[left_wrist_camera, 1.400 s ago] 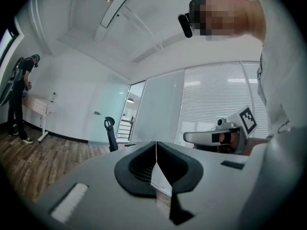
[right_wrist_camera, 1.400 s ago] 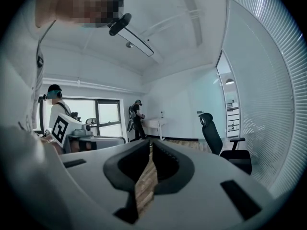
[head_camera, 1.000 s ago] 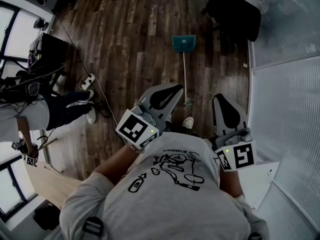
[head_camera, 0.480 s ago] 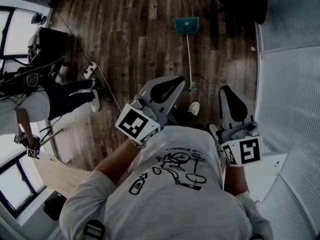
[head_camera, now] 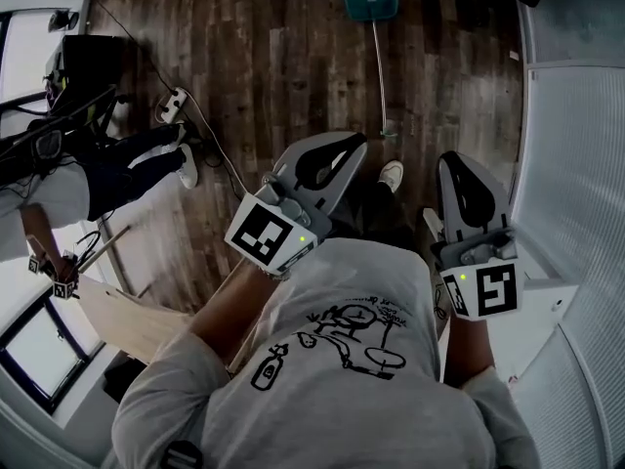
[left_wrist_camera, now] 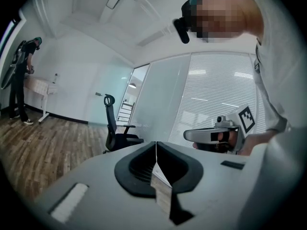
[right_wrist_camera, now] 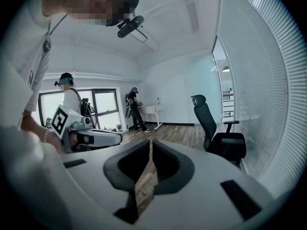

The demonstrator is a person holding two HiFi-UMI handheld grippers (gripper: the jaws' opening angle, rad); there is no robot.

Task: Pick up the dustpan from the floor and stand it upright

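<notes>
A teal dustpan (head_camera: 370,0) lies flat on the wooden floor at the top of the head view, its long thin handle (head_camera: 380,74) running toward me. My left gripper (head_camera: 347,147) is held in front of my chest, shut and empty, well short of the handle's near end. My right gripper (head_camera: 455,164) hangs beside it to the right, also shut with nothing between its jaws. In the left gripper view the jaws (left_wrist_camera: 156,145) meet along a thin seam; the right gripper view shows its jaws (right_wrist_camera: 151,144) likewise pressed together. Neither gripper view shows the dustpan.
A black office chair (right_wrist_camera: 217,131) stands near the frosted glass wall (head_camera: 571,115) on the right. A power strip with cables (head_camera: 174,106) lies on the floor at left, near a standing person's legs (head_camera: 146,169). A light wooden desk (head_camera: 122,320) sits at lower left.
Both grippers have sunk lower, still shut. In the head view the dustpan and floor have slid up the picture, and the chair at top right has nearly left the frame.
</notes>
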